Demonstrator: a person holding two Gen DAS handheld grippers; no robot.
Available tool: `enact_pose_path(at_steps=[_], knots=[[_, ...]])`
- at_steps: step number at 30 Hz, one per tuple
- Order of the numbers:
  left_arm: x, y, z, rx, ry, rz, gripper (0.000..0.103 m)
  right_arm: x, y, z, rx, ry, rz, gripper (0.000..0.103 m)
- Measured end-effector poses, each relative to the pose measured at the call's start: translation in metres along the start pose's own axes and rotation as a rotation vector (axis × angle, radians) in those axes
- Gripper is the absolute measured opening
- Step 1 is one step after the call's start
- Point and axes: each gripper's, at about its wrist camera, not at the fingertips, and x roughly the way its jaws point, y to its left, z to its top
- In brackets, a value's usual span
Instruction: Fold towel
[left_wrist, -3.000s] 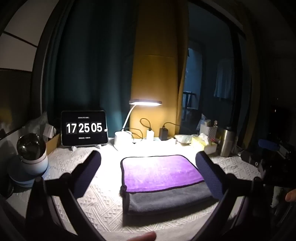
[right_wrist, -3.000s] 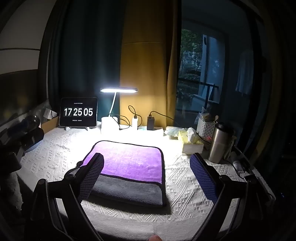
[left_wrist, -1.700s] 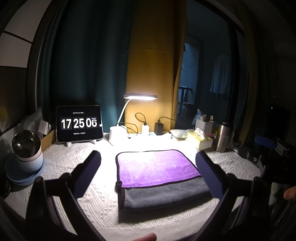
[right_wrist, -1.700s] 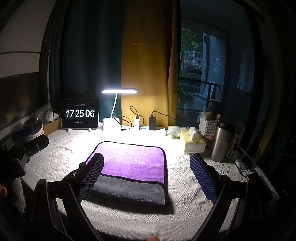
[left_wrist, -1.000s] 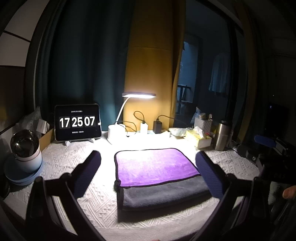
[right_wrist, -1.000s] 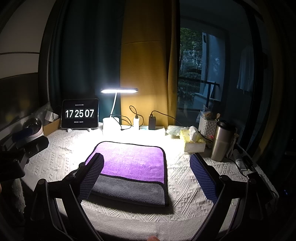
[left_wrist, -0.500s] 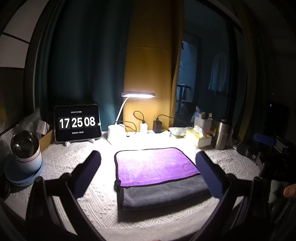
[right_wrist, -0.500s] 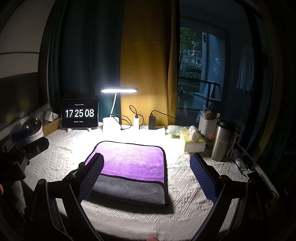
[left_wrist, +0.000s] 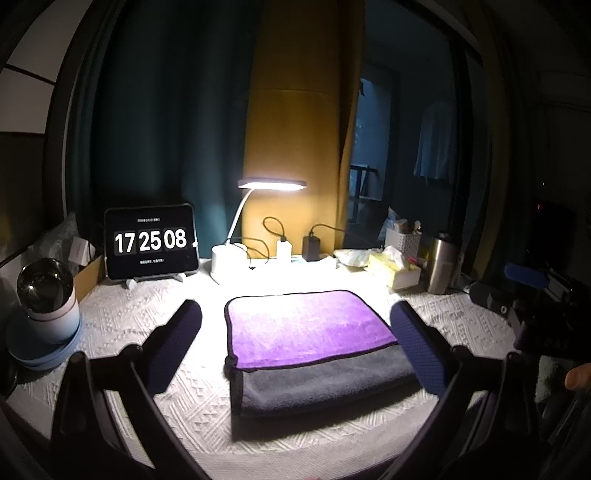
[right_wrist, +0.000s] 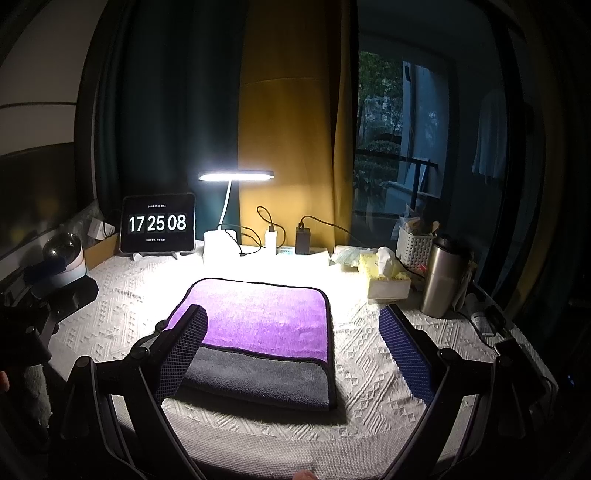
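Two pairs of tongs are hanging over the near edge of the worktop (left_wrist: 122, 310), which is wearing a white textured cloth. Through my left camera, my left tongs (left_wrist: 295, 325) are gaping wide and gripping nothing; the folded purple-and-grey plush towel (left_wrist: 314, 343) is lying flat between their dark padded fingers (left_wrist: 177, 339), untouched, purple layer on top and a grey band showing along the near side. Behind it a white desk lamp (left_wrist: 271, 184) is glowing, a black tablet clock (left_wrist: 150, 242) is reading 17 25 08, and a yellow tissue box (left_wrist: 393, 267) is sitting beside a steel flask (left_wrist: 441, 264). My right tongs' body is showing dark at the far right.

Through my right camera, my right tongs (right_wrist: 291, 336) are likewise spread and holding nothing. The towel (right_wrist: 258, 332) is lying ahead and slightly left, its left part passing behind my left finger (right_wrist: 181, 350), while the blue-padded right finger (right_wrist: 406, 350) is hovering over bare cloth, apart from the towel's right edge.
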Motion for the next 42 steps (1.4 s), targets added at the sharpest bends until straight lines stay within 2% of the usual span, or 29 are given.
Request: enact_pose_path(at_steps=[11, 24, 36, 42], knots=[[0.029, 0.002, -0.011, 0.001, 0.080, 0.009, 0.102, 0.021, -0.012, -0.011, 0.025, 0.049, 0.003, 0.096], [0.083, 0.017, -0.031, -0.041, 0.239, 0.034, 0.102, 0.069, -0.035, -0.029, 0.069, 0.163, 0.007, 0.095], [0.129, 0.028, -0.048, -0.075, 0.369, 0.048, 0.100, 0.115, -0.055, -0.044, 0.078, 0.267, 0.035, 0.086], [0.150, 0.038, -0.063, -0.115, 0.454, 0.054, 0.091, 0.138, -0.062, -0.056, 0.075, 0.331, 0.068, 0.074]])
